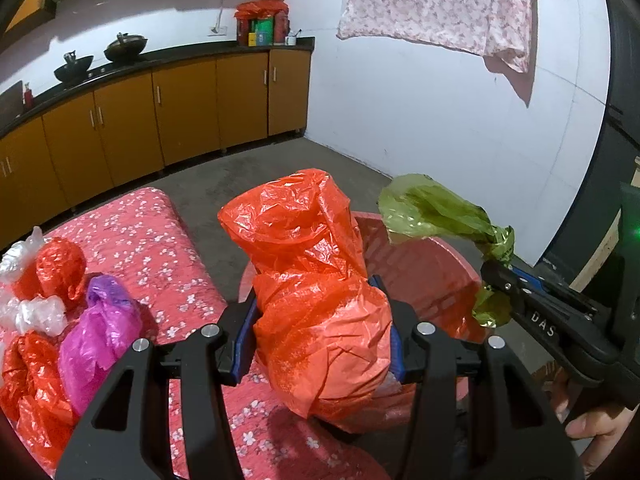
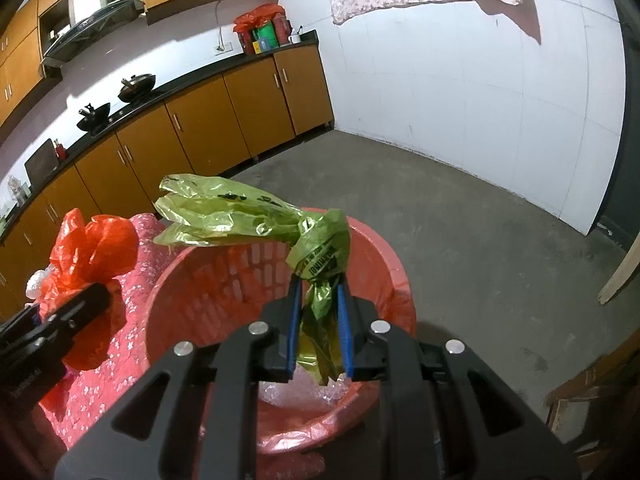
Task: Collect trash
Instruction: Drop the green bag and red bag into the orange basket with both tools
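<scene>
Both grippers carry trash above the red basket (image 2: 384, 256): left gripper (image 1: 320, 344) clamps the orange bag (image 1: 312, 280), right gripper (image 2: 318, 320) clamps the green bag (image 2: 256, 216); next, the fingers must part to drop them.

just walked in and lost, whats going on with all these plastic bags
A person is collecting trash with two handheld grippers. The left gripper is clamped on a crumpled orange bag, and the right gripper grips a green bag over the red basket. More bags wait on the floral cloth.
</scene>
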The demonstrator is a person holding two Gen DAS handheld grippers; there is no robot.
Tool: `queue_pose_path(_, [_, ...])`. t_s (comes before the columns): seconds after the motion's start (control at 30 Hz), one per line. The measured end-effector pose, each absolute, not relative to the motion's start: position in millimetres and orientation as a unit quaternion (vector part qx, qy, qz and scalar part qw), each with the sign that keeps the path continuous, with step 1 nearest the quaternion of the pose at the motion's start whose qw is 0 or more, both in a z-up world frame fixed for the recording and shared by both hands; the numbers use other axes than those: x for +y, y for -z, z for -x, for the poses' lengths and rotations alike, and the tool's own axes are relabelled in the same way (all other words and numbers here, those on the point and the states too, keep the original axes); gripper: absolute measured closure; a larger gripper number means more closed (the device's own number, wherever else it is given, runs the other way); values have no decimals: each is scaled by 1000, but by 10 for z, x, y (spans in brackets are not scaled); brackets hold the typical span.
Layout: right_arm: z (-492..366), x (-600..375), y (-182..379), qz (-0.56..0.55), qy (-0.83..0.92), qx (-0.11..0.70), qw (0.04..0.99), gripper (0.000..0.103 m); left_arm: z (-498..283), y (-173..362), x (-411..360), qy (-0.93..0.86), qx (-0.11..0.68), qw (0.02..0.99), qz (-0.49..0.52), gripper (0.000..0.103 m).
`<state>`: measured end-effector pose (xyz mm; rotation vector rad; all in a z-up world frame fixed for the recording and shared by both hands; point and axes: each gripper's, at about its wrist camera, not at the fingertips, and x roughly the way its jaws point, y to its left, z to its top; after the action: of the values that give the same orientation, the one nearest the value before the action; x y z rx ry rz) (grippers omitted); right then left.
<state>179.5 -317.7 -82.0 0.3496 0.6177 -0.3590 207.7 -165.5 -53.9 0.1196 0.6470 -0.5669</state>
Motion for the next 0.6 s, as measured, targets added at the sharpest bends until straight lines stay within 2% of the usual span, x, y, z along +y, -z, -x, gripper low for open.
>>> queue_pose_path(0.27, [-1787,-3240,867,-175,170,297,923,82,-2107,589,-1814,282,320,902,-64,51])
queue_pose_path(0.37, [-1773,-3246,873,-177,166,293,925,78,-2117,595,-1856,281,321,902,-64,46])
queue_pose_path(0.43, [-1768,-3241,867,-177,166,290,926,70,-2134,604,-1857,280,323,902,-62,41])
queue_pose_path(0.6, [-1740,-3282,915,-181,172,293,923,67,-2162,642,-1802,272,330,902,-55,35])
